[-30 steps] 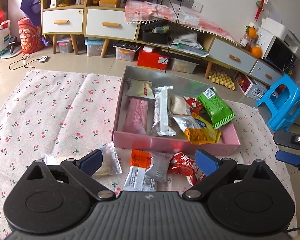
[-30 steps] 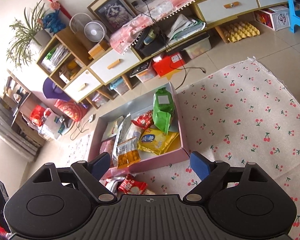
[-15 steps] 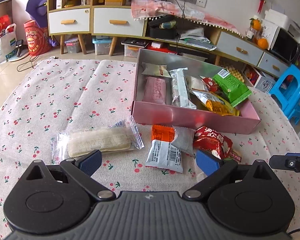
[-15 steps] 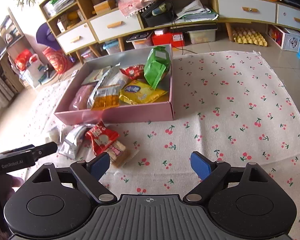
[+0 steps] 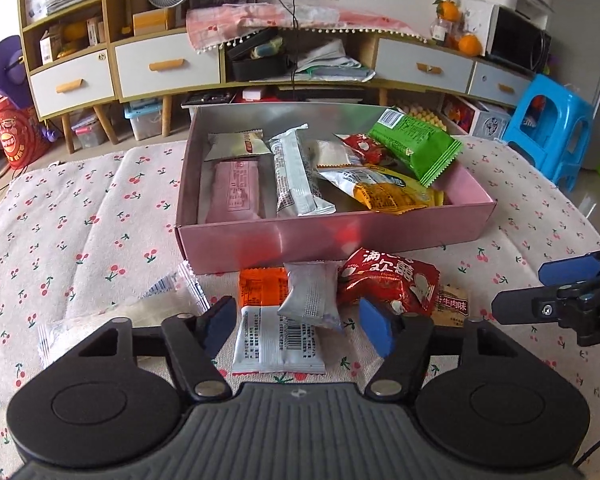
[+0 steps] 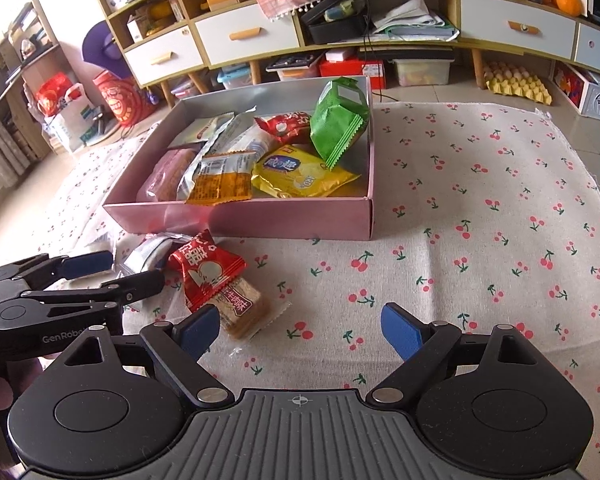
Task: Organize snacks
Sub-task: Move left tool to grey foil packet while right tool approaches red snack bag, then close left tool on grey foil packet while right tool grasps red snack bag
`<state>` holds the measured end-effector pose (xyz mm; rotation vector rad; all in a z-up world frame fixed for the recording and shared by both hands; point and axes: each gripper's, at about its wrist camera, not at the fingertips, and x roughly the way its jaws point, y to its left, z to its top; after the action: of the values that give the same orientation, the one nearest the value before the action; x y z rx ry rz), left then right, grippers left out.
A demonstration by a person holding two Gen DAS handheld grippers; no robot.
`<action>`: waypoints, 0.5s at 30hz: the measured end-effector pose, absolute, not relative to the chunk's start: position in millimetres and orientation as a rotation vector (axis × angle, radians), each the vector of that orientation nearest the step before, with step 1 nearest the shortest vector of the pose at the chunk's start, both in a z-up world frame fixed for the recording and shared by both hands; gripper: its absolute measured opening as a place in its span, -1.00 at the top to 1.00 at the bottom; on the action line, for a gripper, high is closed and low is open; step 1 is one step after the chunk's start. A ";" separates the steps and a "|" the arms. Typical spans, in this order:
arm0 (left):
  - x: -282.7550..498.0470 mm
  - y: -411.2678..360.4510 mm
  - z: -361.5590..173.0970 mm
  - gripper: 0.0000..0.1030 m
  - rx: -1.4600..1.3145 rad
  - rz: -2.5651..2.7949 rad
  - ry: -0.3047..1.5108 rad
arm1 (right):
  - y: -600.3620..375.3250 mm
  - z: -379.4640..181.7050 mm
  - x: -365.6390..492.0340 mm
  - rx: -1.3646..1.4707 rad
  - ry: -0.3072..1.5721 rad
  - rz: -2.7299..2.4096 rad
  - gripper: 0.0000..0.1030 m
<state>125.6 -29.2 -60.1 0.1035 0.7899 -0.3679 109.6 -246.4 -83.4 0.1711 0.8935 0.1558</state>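
1. My left gripper [image 5: 298,330] has just been closing; its jaws stand half-narrowed around the white barcode packet [image 5: 278,344], pads not yet pressing it.
2. That packet lies at twelve o'clock from the claw, long axis running away from me toward the pink box [image 5: 332,236].
3. My right gripper [image 6: 300,330], jaws wide and empty, hovers with the beef-flavour packet [image 6: 242,308] at ten o'clock.
4. I judge the left hand nearer.

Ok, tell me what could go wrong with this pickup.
1. The left gripper, jaws just closing, straddles the white packet, but a silver packet overlaps it and may get dragged or pinched too.
2. The right gripper, open, hangs close beside the left; both going for the pile near the red packet could collide.
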 end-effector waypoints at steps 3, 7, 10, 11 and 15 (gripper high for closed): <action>128.9 -30.5 -61.3 0.02 0.096 -0.371 0.800 | -243.8 -84.8 113.5 0.163 0.892 0.166 -0.74; 132.7 -29.6 -59.8 0.20 0.078 -0.378 0.809 | -239.5 -86.1 118.5 0.162 0.886 0.190 -0.74; 133.4 -27.8 -58.5 0.37 0.062 -0.378 0.818 | -234.0 -86.7 121.6 0.159 0.881 0.211 -0.74; 133.3 -26.7 -58.0 0.37 0.055 -0.379 0.822 | -231.9 -86.8 122.4 0.155 0.880 0.216 -0.74; 134.1 -23.8 -55.0 0.38 0.030 -0.381 0.840 | -222.6 -87.3 126.7 0.147 0.879 0.238 -0.74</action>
<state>134.1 -23.8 -55.0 0.0300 0.8401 -0.3815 126.7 -222.6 -87.3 0.1469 0.8789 0.2377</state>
